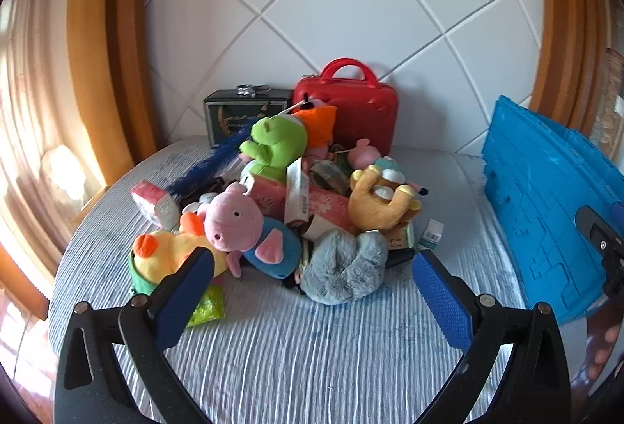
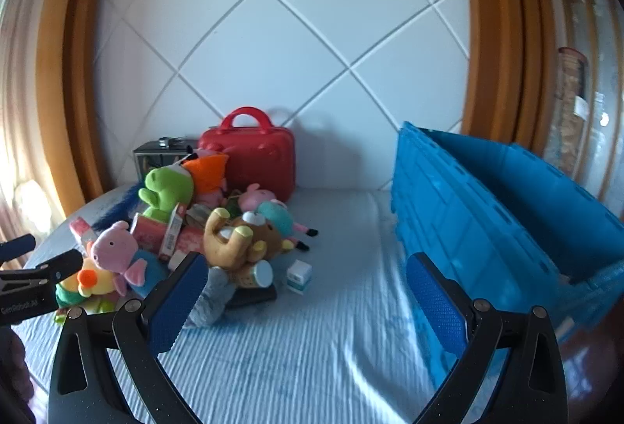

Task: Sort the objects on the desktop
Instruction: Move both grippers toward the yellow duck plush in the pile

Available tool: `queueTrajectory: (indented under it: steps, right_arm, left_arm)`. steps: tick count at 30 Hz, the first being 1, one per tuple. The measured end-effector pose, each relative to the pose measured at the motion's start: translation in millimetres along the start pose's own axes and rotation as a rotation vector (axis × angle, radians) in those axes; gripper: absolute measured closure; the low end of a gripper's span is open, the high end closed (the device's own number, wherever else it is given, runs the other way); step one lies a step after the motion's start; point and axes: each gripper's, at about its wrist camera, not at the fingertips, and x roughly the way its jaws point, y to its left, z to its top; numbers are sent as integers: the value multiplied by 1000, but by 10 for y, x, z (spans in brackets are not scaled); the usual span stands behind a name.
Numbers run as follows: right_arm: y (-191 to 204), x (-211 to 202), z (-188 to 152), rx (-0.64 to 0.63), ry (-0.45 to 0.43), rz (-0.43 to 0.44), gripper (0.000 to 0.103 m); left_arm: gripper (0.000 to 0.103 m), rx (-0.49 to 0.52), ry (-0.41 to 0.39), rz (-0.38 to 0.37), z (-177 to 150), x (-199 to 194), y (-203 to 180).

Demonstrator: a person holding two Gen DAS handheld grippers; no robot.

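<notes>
A heap of toys lies on the striped table (image 1: 296, 353): a pink pig plush (image 1: 238, 221), a green frog plush (image 1: 273, 147), a yellow duck plush (image 1: 171, 252), a grey furry plush (image 1: 343, 268), a tan bear plush (image 1: 380, 201) and a small white box (image 2: 299, 276). My left gripper (image 1: 312, 291) is open and empty, just short of the heap's near edge. My right gripper (image 2: 306, 297) is open and empty, between the heap and the blue crate (image 2: 487, 213). The pig (image 2: 117, 244) and bear (image 2: 238, 240) also show in the right wrist view.
A red carry case (image 1: 351, 108) and a dark metal box (image 1: 241, 112) stand against the white padded wall behind the heap. The blue crate (image 1: 546, 213) stands open at the table's right. The left gripper's body (image 2: 35, 287) shows at the left edge of the right wrist view.
</notes>
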Motion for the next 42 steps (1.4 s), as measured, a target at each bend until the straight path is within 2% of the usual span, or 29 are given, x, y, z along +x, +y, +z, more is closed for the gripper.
queueTrajectory:
  steps: [5,12,16,21,25,30,35,40,42]
  right_arm:
    - [-80,437,51,-55,26,128,0]
    - [-37,1124,-64,-124,147,276,0]
    - [78,1405,-194,-138,227,304,0]
    - [248,1644,-381,-176,332,266,0]
    - [447,1791,-452,-171,402,249,0]
    - [921,1926,-455,-173,436,244,0]
    - [1351,2097,-470,-126,482,226,0]
    - [1796,2144,-422,-137,506,261,0]
    - [1983,2172,-397,-140,512,285,0]
  left_arm:
    - [0,-74,80,92,-68,196,-45]
    - [0,-147,210,260,-373,429,94]
    - [0,-195,267,349,-565,552,508]
    - [0,-245,327,395,-700,803,1229]
    - [0,-268,349,409,-702,1010,1847]
    - [0,-243,356,389,-628,1287,2324]
    - [0,-232,396,342,-668,1582,2631]
    - [0,-239,395,284,-562,1691,2766]
    - [0,-219,396,238,-504,1739,2754]
